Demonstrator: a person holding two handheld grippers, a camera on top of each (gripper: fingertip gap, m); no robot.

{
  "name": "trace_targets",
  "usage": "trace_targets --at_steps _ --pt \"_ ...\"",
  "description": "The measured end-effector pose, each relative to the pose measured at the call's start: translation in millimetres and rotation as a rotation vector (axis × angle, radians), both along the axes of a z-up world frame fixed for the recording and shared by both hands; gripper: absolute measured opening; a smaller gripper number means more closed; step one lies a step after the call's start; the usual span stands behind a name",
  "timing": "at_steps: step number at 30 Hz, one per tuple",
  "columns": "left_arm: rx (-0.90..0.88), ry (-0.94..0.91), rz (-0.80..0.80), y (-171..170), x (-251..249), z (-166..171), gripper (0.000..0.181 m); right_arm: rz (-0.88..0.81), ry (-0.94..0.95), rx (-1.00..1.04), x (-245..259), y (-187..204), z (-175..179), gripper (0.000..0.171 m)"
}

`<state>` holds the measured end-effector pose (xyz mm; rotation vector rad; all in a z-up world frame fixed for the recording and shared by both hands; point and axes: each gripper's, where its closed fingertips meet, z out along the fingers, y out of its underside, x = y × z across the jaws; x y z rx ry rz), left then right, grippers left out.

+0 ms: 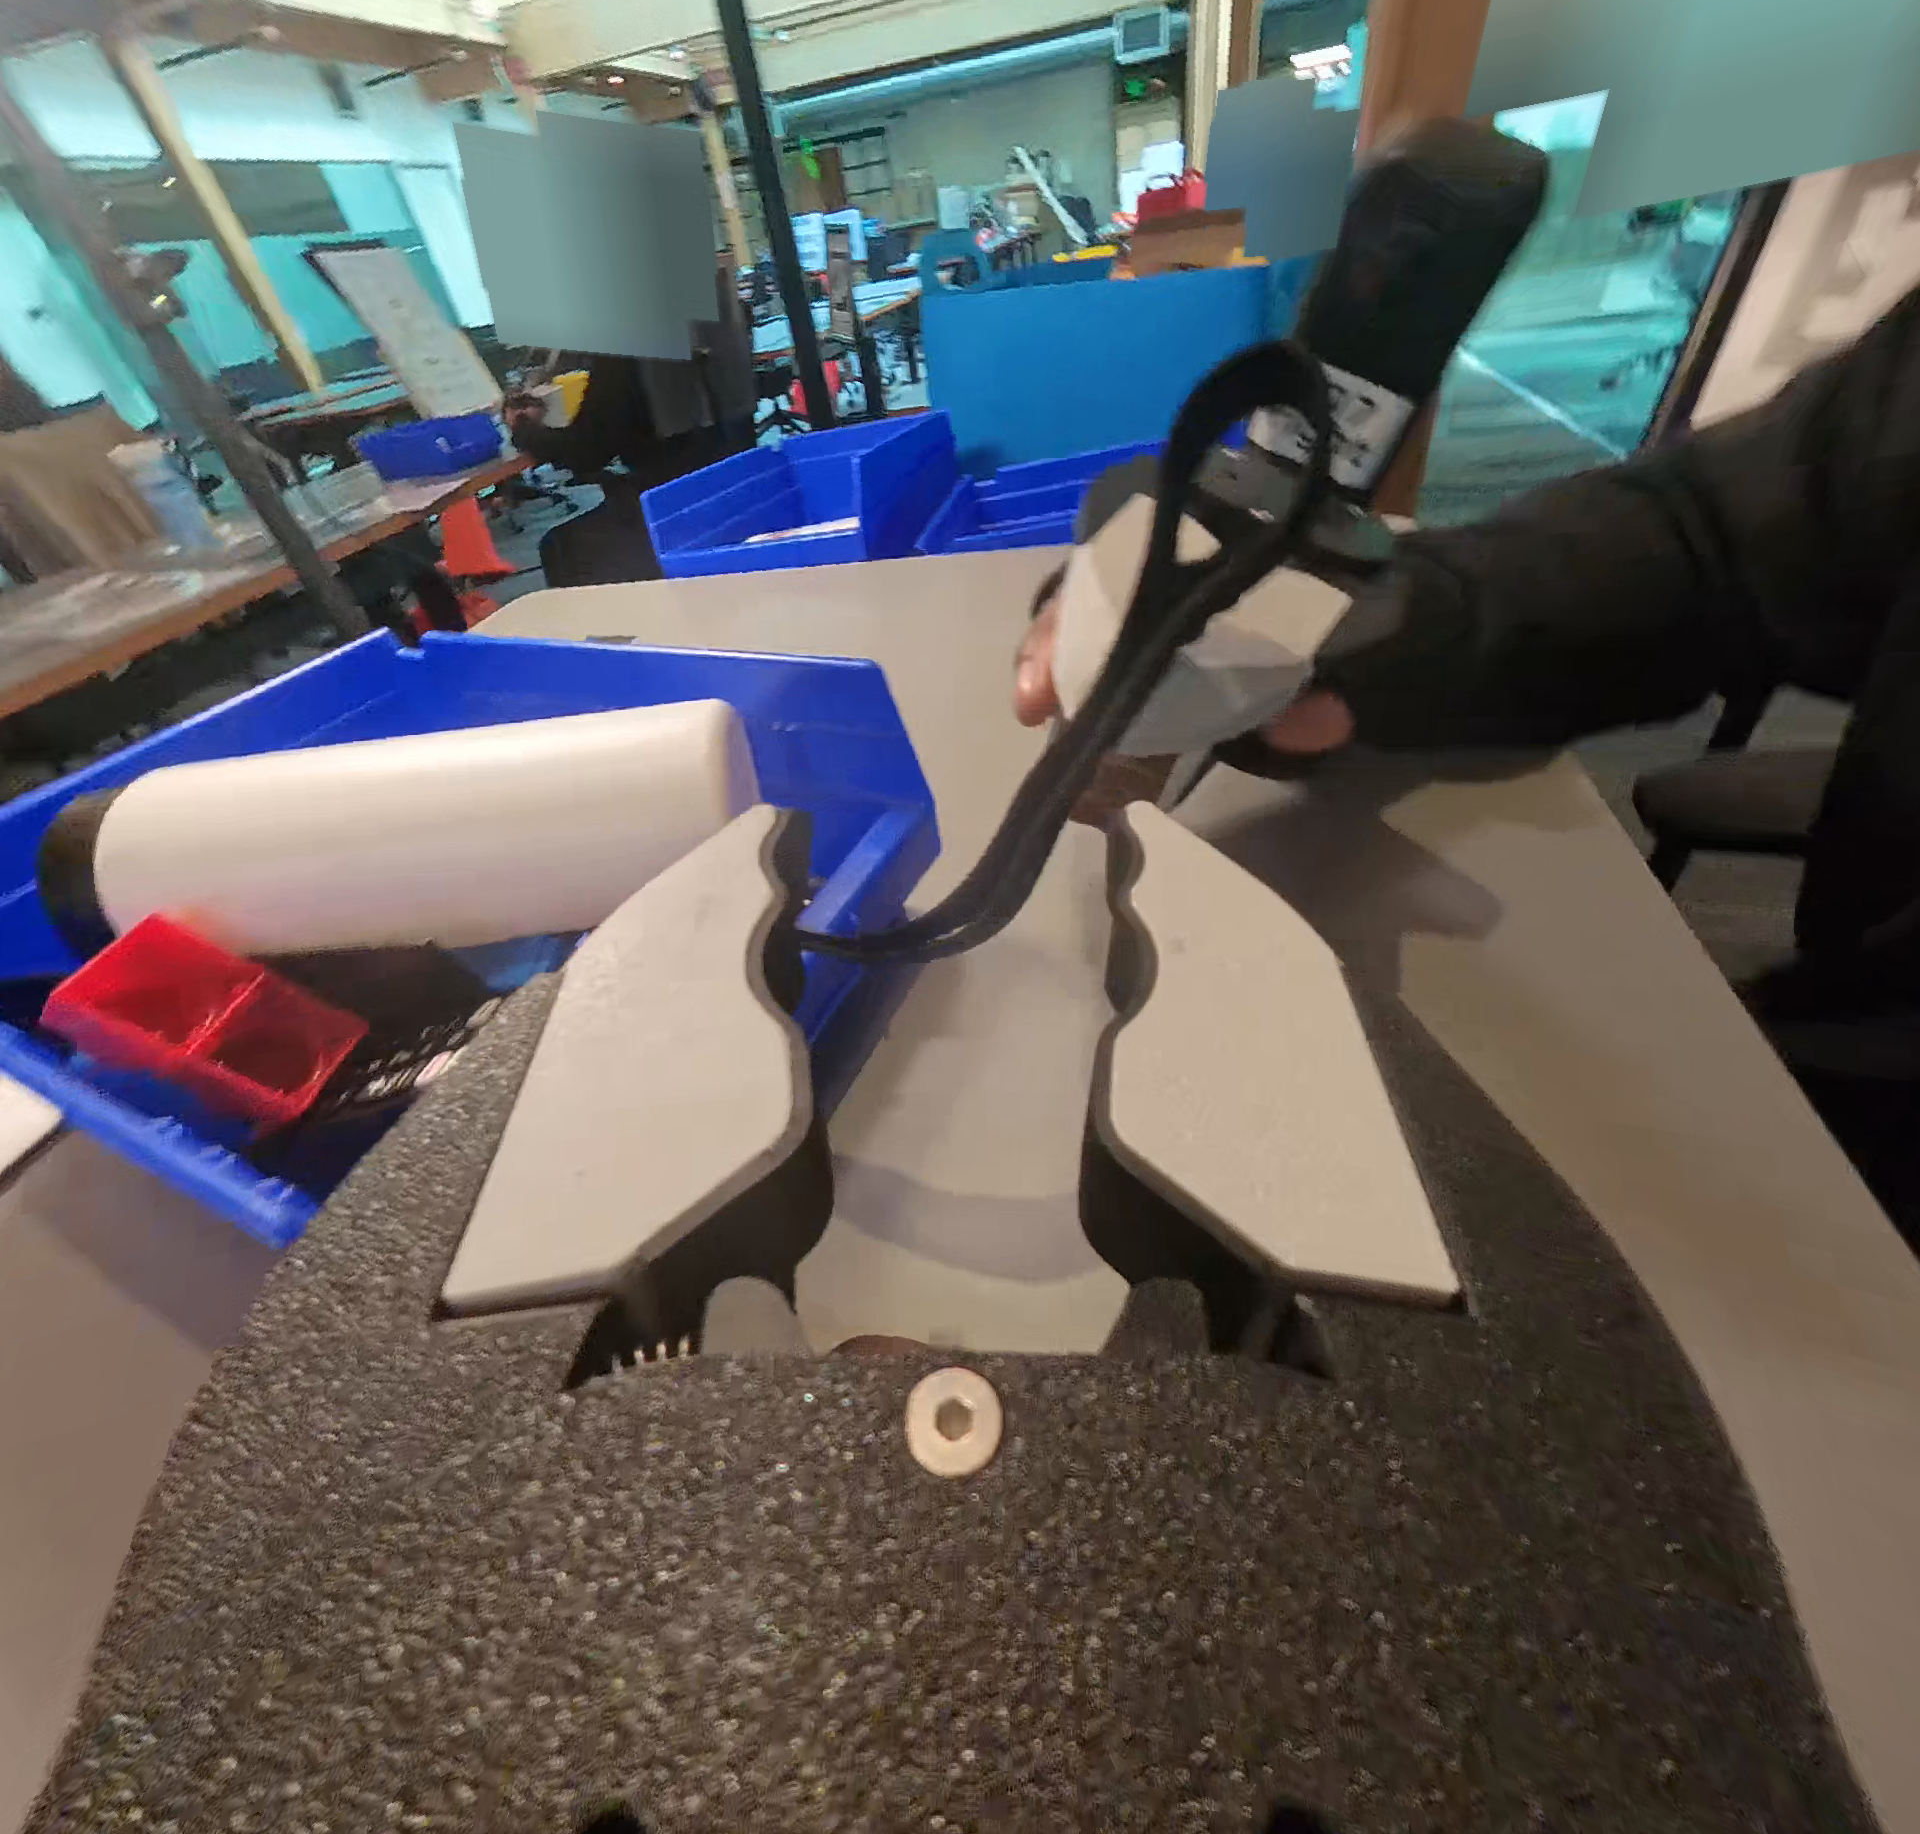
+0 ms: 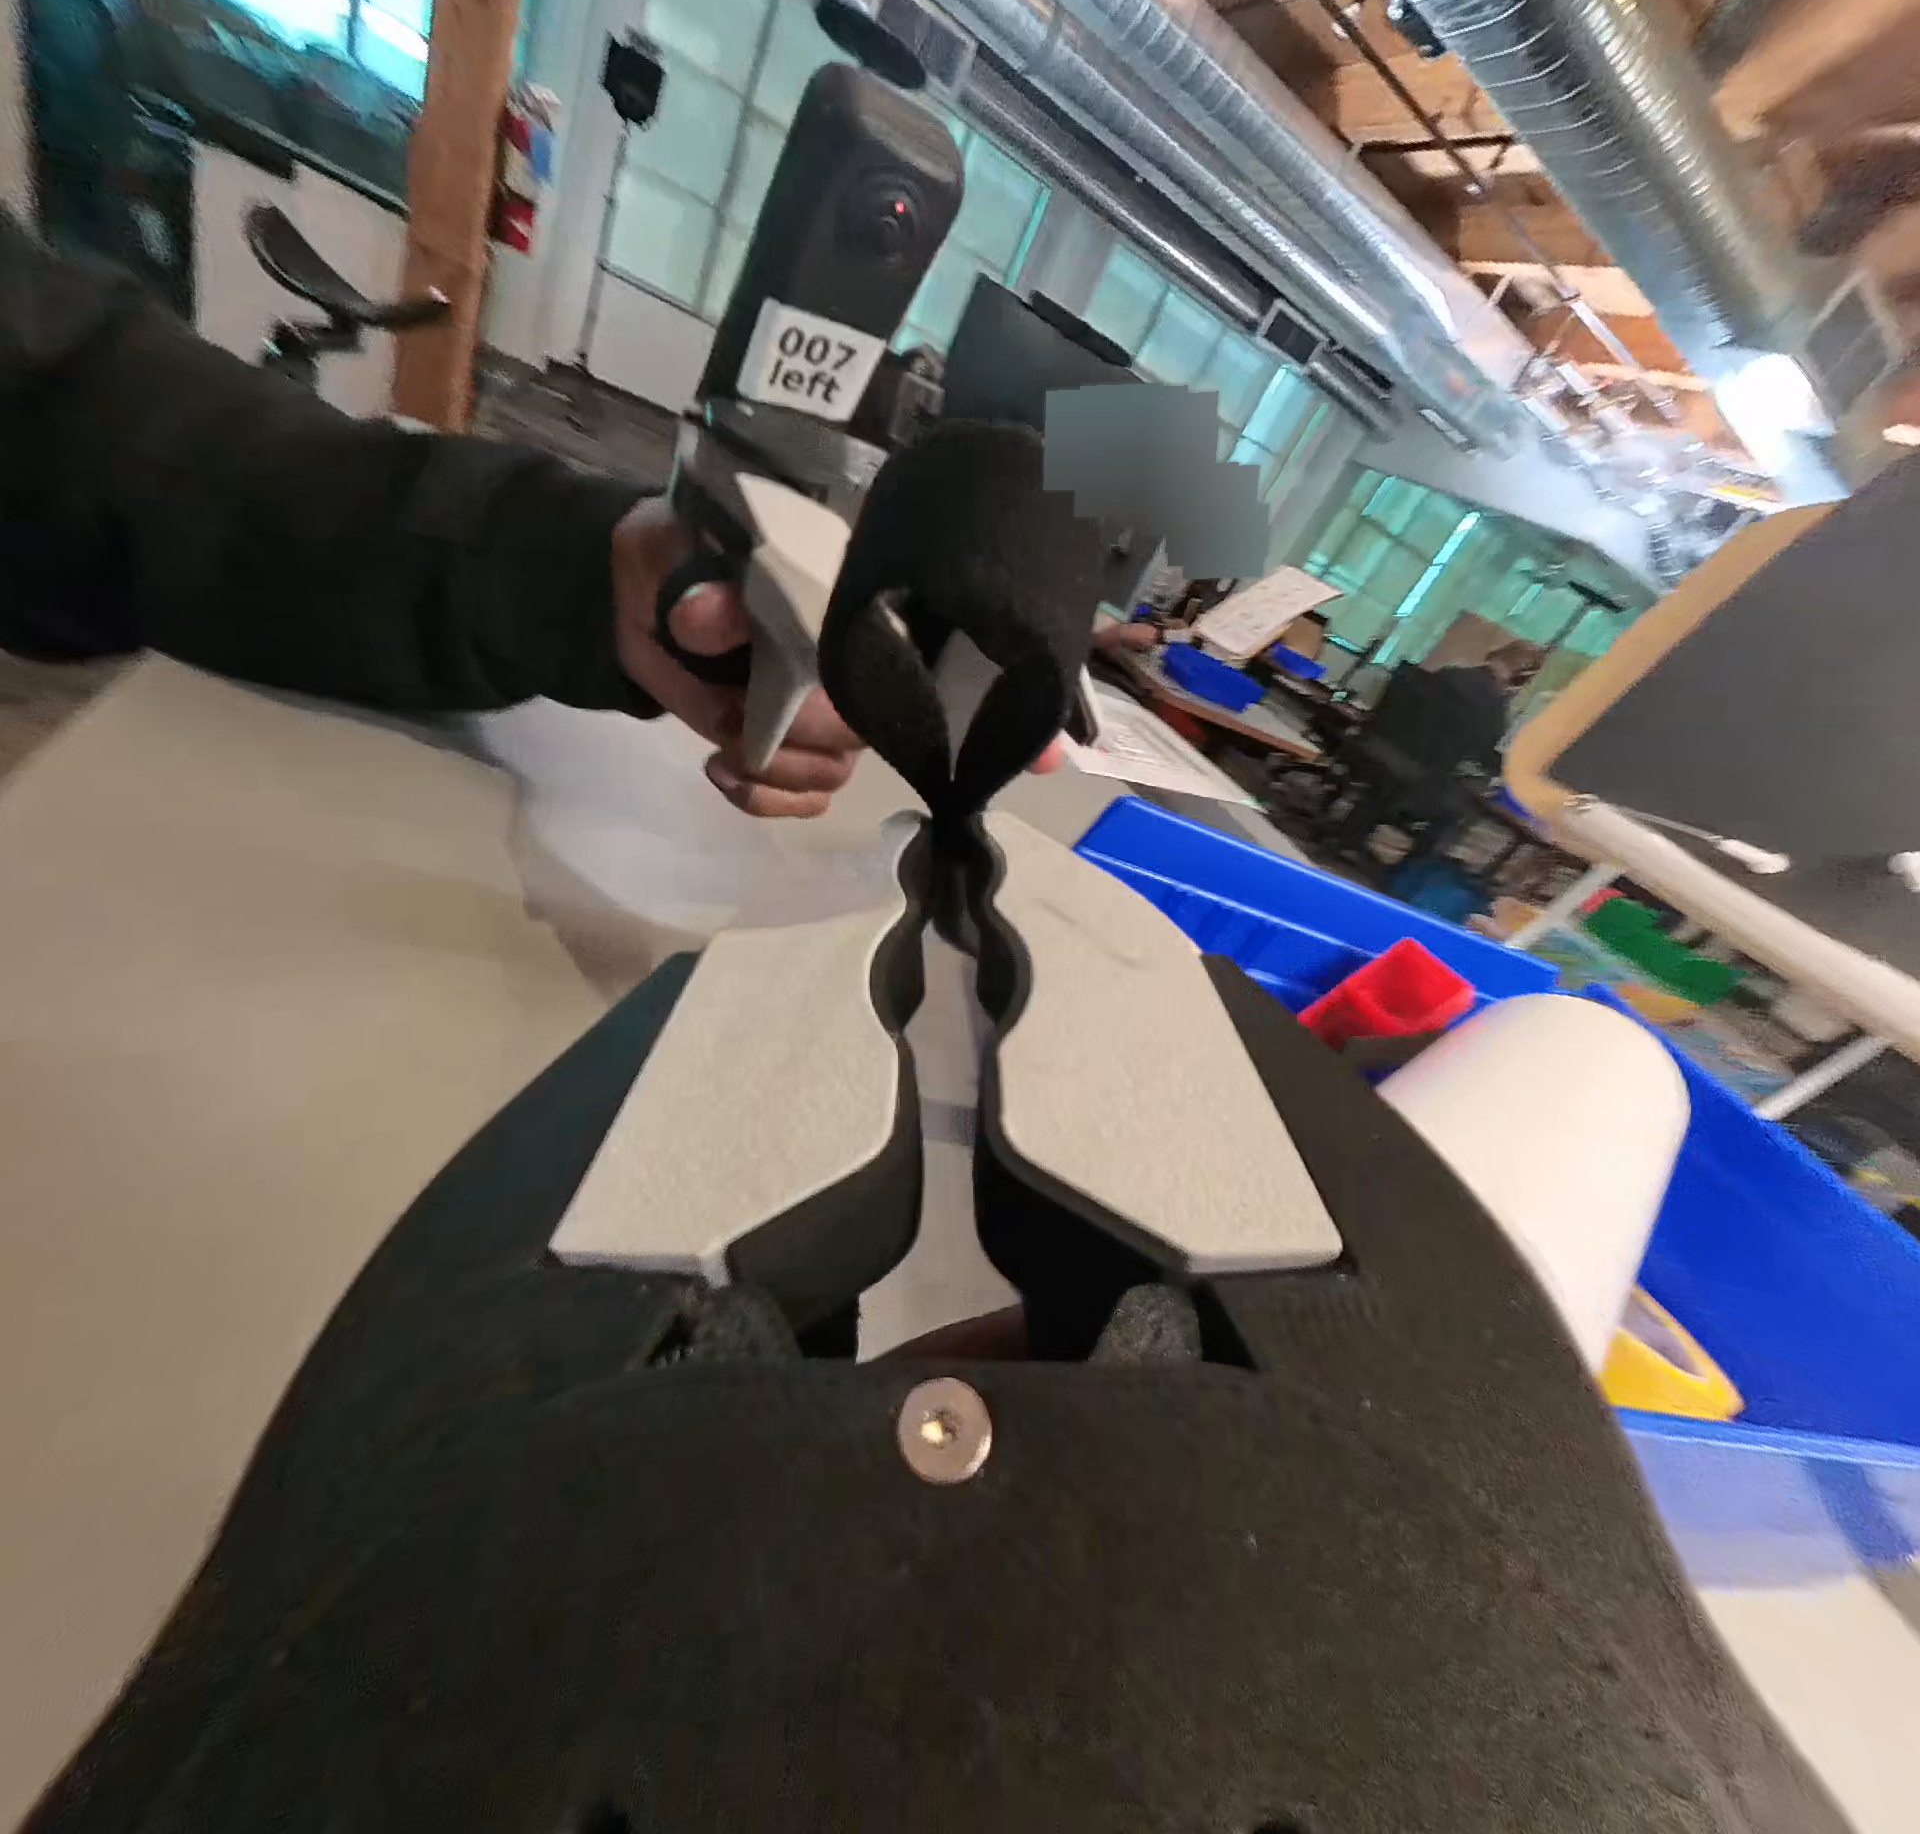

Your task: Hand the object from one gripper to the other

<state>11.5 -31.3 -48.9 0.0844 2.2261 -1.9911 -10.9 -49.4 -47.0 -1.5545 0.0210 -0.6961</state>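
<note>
Grey table [image 1: 1558, 1005], one black strap [image 2: 956, 641] in right gripper [image 2: 951, 849] jaws

Bright daylit hall, soft shadows on tabletop [image 1: 1507, 1109], fisheye warp at edges, bg motion-blurred

strap [image 2: 940, 621]: fuzzy black cloth
right gripper [image 2: 951, 896] pads: matt grey plastic
bin [image 2: 1766, 1254] beside it: glossy blue plastic
</note>
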Motion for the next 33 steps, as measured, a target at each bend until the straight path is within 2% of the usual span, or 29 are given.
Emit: trace_targets --at_steps 5,8,9,10,13,16,19,24,26,30,33 --pt "0.118 -0.265 -0.061 -13.4 -27.1 -22.3 0.051 0.162 0.146 0.017 -15.7 6.9 -5.2 0.004" --pt "0.189 -0.302 -0.068 -18.5 -32.9 -35.7 0.026 0.223 0.213 0.025 -21.1 9.5 -8.0 0.004" --pt "0.2 -0.298 -0.072 -19.2 -34.2 -37.6 0.012 0.22 0.224 0.03 -19.8 9.1 -8.3 0.004" --pt "0.206 -0.282 -0.059 -19.6 -32.5 -37.8 0.01 0.211 0.229 0.031 -17.7 8.2 -8.5 0.004" --pt "0.195 -0.248 0.017 -19.1 -20.8 -32.1 0.006 0.15 0.213 0.039 -8.5 4.3 -7.3 0.006" --pt "0.17 -0.35 0.129 -15.6 -6.7 -22.2 0.006 0.076 0.169 0.052 0.5 -1.4 -2.9 0.007" --pt "0.165 -0.591 0.262 -9.9 5.1 -9.2 0.006 0.02 0.136 0.052 7.7 -9.0 1.5 0.009" --pt "0.207 -1.218 0.378 -5.3 -0.1 3.2 0.006 0.001 0.176 0.049 14.1 -17.7 4.2 0.01" --pt "0.219 -1.379 0.346 -6.3 -9.1 -1.0 0.006 0.068 0.309 0.042 11.1 -15.8 -3.0 0.01" --pt "0.219 -1.525 0.313 -6.3 -20.5 -3.7 0.005 0.322 0.813 0.083 -6.4 -5.5 -19.4 0.024" --pt "0.225 -1.583 0.3 -9.3 -24.7 -6.6 0.005 0.421 0.991 0.119 -12.4 -2.3 -23.5 0.029"
